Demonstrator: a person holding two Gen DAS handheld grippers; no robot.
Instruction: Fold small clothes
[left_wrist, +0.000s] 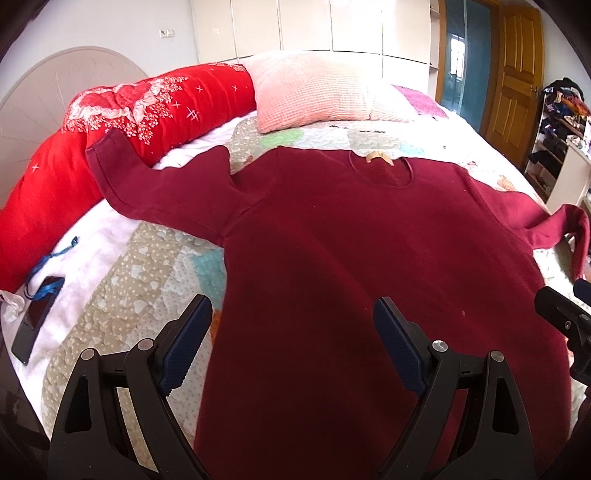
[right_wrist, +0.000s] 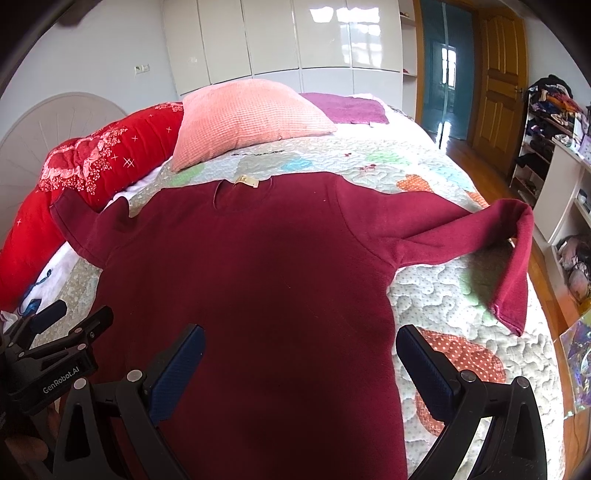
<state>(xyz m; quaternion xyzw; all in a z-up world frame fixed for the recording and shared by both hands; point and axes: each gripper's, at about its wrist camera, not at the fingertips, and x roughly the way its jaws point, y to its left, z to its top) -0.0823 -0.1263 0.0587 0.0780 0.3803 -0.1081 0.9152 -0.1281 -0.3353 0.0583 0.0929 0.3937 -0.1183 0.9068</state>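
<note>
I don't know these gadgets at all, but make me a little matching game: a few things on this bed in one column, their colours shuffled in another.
Things:
1. long-sleeved shirt
2. square pillow
3. rolled quilt
4. phone

Colours:
A. bright red with white flowers
B. black
C. dark maroon
D. pale pink

Pairs: 1-C, 2-D, 3-A, 4-B

Maroon sweater (right_wrist: 258, 266) flat on quilt (right_wrist: 443, 295); right hand-held gripper (right_wrist: 301, 356) spread wide above hem.
</note>
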